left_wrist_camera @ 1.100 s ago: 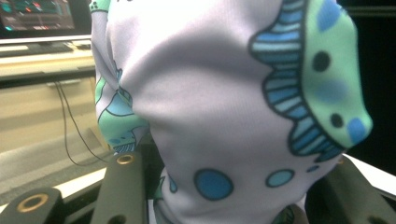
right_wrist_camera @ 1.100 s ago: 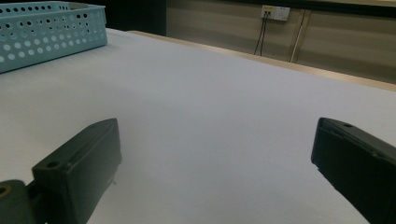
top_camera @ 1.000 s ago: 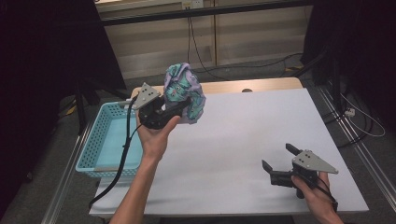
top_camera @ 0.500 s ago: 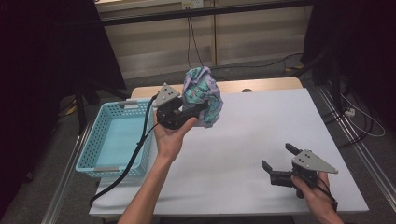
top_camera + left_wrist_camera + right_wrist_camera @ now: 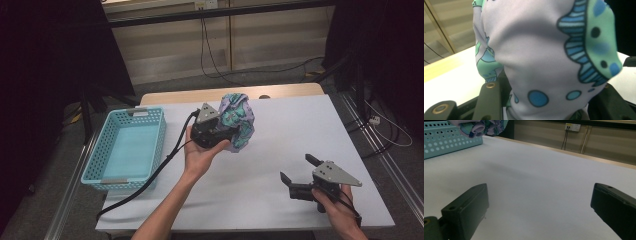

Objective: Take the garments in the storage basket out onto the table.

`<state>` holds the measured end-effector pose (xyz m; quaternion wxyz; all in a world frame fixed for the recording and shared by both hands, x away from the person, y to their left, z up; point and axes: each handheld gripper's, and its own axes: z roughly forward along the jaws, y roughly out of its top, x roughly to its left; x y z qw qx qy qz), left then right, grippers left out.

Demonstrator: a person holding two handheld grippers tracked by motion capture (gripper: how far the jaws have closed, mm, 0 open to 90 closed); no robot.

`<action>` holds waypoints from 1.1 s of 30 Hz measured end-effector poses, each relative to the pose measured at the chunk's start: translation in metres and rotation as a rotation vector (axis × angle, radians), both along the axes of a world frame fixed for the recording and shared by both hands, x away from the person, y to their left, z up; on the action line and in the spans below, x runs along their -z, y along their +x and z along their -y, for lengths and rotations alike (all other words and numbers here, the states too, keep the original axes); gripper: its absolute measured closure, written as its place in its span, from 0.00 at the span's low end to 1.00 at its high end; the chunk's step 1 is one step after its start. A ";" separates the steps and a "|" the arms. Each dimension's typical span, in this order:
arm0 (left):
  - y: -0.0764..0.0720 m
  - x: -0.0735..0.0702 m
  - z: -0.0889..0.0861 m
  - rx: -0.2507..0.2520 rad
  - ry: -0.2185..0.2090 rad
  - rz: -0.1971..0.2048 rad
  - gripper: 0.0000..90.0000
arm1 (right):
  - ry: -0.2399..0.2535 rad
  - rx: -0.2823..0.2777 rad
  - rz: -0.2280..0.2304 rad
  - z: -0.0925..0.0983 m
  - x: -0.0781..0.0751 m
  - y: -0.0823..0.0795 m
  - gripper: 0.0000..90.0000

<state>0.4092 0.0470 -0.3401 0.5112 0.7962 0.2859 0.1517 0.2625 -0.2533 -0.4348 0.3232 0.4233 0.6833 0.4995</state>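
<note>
The white bench [image 5: 280,150] spreads across the high view, its pale wooden edge showing along the far side. On its left part stands a light blue perforated basket [image 5: 125,150], with nothing visible inside it. To the right of the basket, above the middle of the bench, hangs a bunched cloth [image 5: 239,120], lilac with green and blue patterned patches and dark dots. The left tongs [image 5: 225,131] are clenched on this cloth, which bulges up between and over the two black jaws in the left gripper view [image 5: 544,62]. A black cable [image 5: 150,180] trails from them toward the near edge. Near the right front corner, the right tongs [image 5: 296,174] rest low over the bench, released, jaws spread wide with only bare bench between them.
</note>
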 end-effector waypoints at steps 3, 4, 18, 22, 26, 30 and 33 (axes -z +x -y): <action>0.003 0.006 0.002 0.001 0.018 -0.030 0.55 | 0.000 0.000 -0.001 0.000 0.000 0.000 0.02; 0.004 0.009 0.002 0.001 0.026 -0.041 0.55 | 0.000 0.000 -0.001 0.000 0.000 0.000 0.02; 0.014 0.045 0.015 -0.001 0.124 -0.133 0.55 | 0.001 -0.005 -0.001 0.000 0.000 0.000 0.02; 0.017 0.054 0.019 0.004 0.157 -0.144 0.55 | 0.001 -0.005 -0.001 0.000 0.000 0.000 0.02; 0.018 0.057 0.020 0.004 0.168 -0.154 0.54 | 0.001 -0.007 -0.001 0.000 0.000 -0.001 0.02; 0.021 0.063 0.021 -0.005 0.187 -0.161 0.54 | 0.001 -0.010 0.001 0.000 0.000 -0.001 0.01; 0.022 0.071 0.022 -0.012 0.215 -0.168 0.54 | 0.000 -0.011 0.000 0.000 0.000 -0.001 0.02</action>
